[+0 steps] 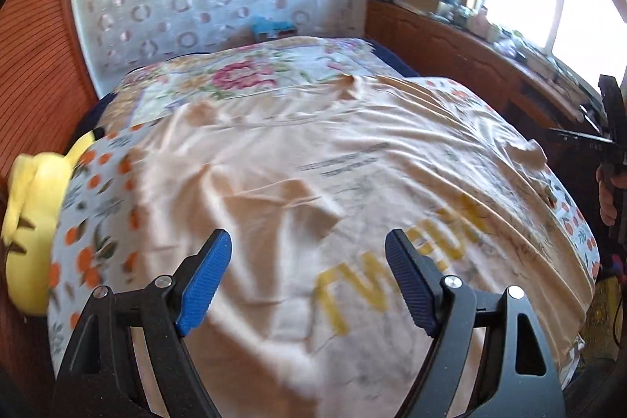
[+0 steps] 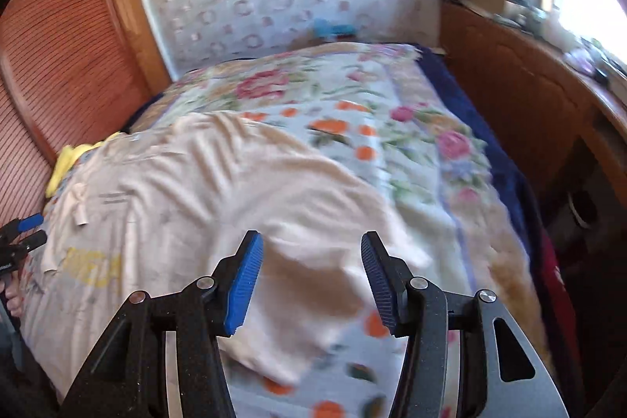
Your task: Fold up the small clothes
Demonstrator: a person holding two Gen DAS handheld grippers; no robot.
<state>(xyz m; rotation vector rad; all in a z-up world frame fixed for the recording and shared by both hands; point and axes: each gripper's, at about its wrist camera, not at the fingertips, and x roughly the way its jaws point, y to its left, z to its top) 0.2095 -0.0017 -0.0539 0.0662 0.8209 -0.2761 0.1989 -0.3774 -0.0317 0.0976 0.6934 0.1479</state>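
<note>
A peach T-shirt (image 1: 294, 151) with yellow lettering lies spread flat and wrinkled across the bed. My left gripper (image 1: 307, 241) hovers over its near part, jaws wide and nothing between the blue pads. In the right wrist view the same shirt (image 2: 176, 183) fills the left and middle. My right gripper (image 2: 310, 241) hangs above the shirt's right edge, open, with the cloth below the pads and not pinched. The right gripper (image 1: 611, 140) also shows at the right rim of the left wrist view, held by a hand. The left gripper (image 2: 23, 230) shows at the left rim of the right wrist view.
A yellow plush toy (image 1: 31, 222) lies at the bed's left edge beside a louvred wooden door (image 2: 58, 46). A floral blanket (image 2: 411, 143) covers the bed past the shirt. A wooden cabinet (image 2: 529, 96) with clutter on top stands on the right, under a bright window.
</note>
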